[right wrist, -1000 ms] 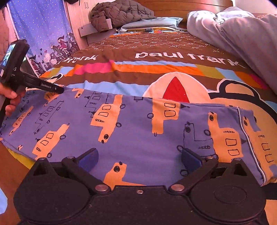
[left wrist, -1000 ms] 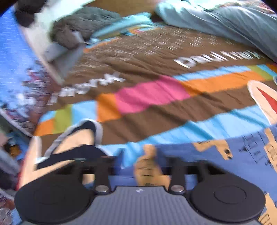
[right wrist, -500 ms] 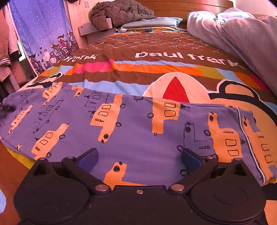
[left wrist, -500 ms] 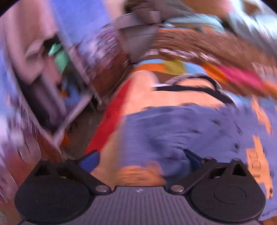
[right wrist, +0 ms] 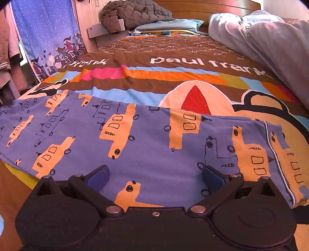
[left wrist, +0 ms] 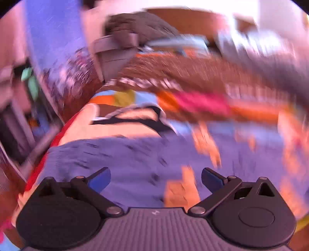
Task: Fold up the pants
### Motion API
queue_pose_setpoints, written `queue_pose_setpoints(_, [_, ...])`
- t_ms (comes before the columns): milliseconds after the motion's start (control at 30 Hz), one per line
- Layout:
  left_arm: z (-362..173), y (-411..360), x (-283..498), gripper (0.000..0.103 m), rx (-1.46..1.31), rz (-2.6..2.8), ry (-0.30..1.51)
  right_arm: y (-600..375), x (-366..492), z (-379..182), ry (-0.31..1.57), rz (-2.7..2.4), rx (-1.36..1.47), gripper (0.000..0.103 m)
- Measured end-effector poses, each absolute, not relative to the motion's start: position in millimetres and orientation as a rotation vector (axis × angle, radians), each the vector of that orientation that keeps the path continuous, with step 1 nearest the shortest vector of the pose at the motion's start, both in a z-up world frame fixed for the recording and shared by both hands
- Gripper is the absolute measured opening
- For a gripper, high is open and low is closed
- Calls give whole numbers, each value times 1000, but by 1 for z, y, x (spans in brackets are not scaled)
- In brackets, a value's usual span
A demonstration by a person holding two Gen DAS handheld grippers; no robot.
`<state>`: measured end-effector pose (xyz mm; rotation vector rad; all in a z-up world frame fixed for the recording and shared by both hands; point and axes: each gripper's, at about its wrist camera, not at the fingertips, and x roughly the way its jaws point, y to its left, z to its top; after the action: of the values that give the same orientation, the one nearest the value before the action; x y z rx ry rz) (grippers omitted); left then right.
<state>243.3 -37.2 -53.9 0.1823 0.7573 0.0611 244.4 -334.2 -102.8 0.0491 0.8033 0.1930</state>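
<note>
Jaws are standing wide apart on both tools, with nothing clamped between them. The left gripper [left wrist: 156,178], its jaws just now easing slightly inward from full spread, is hovering over one end of the pants [right wrist: 146,139], its view smeared by motion blur; purple cloth is lying under and between its blue pads [left wrist: 100,179], though contact cannot be told. The right gripper [right wrist: 154,176] is hanging open above the near edge of the pants, cloth showing between its 2 fingers. The pants, purple with orange truck prints, are lying flat across the striped bedspread [right wrist: 173,77], stretching from 9 o'clock to 3 o'clock in the right wrist view. At 12 o'clock a brown quilted jacket [right wrist: 133,13] is resting by the headboard; at 2 o'clock a grey blanket [right wrist: 270,38] is lying heaped.
</note>
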Motion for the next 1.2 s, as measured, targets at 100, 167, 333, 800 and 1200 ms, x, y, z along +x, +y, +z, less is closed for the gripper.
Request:
queue_pose_setpoints(100, [-77,-79,239,99,413,137,750,-334,244,-103,804,193,48,102])
queue_pose_setpoints(167, [-76,-83,237,100,443,139,764,-333,244,-103,806,189,39,102])
queue_pose_setpoints(333, [-66,-49,235,103,436,168,883,-338,242,-97,841,152,20,102])
queue_pose_setpoints(800, [-20,-221,258,100,352,-189,750,-511,156,-83,737,-133,549,100])
queue_pose_setpoints(1200, [-85,-414,325,100,427,-532,764,-559,147,-112,676,8,1019,55])
